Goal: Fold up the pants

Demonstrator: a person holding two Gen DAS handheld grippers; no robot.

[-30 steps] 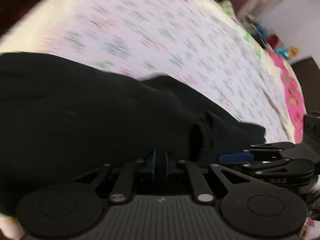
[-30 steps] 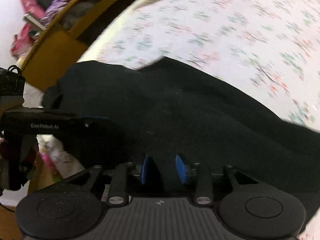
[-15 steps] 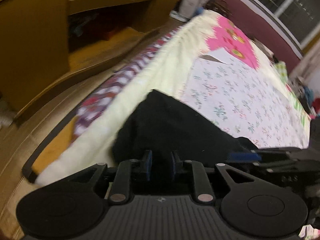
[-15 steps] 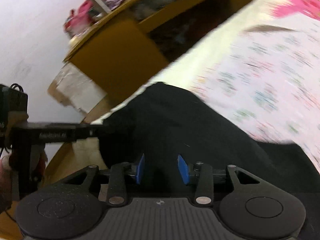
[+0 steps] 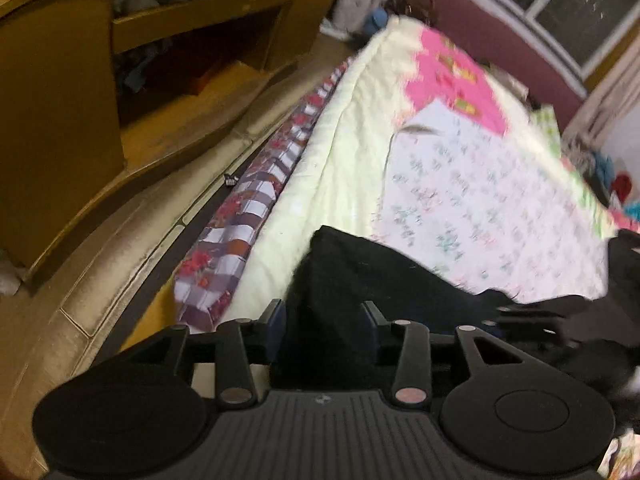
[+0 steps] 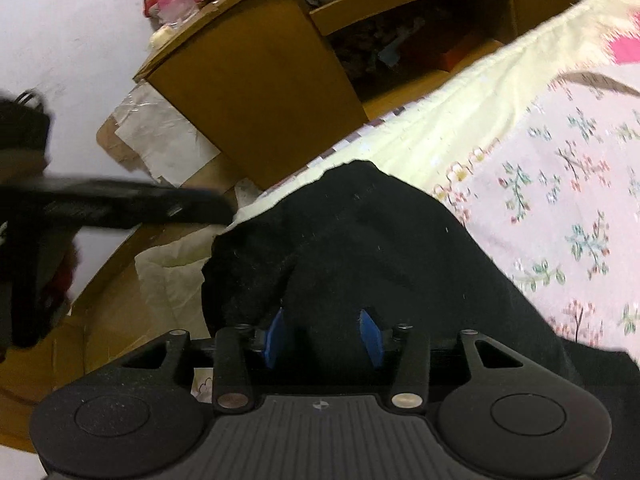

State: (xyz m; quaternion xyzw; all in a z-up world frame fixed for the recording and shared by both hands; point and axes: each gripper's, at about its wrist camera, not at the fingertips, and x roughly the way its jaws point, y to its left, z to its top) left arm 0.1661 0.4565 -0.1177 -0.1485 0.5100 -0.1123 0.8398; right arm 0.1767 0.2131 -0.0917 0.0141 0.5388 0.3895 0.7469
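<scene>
The black pants (image 5: pixel 380 276) lie bunched at the near edge of the bed, on a floral sheet (image 5: pixel 480 184). My left gripper (image 5: pixel 322 328) hovers over their end. Its jaws are opening, with black cloth between the fingers (image 5: pixel 276 320) but not pinched. In the right wrist view the pants (image 6: pixel 360 240) form a dark mound over the bed's edge. My right gripper (image 6: pixel 322 332) is also opening. Its blue pads (image 6: pixel 274 336) stand apart from the cloth between them. The other gripper shows as a blurred black bar (image 6: pixel 120 200) at the left.
A wooden shelf unit (image 6: pixel 260 80) with clutter stands just beyond the bed's edge. A strip of tan floor (image 5: pixel 100 260) runs between them. A checked mattress side (image 5: pixel 240 216) drops below the cream quilt border. Cardboard and plastic sheet (image 6: pixel 160 132) lean on the wall.
Both views swung from the middle of the bed to its edge, the pants' end carried along. Both grippers' jaws have spread wider; the left was nearly shut before.
</scene>
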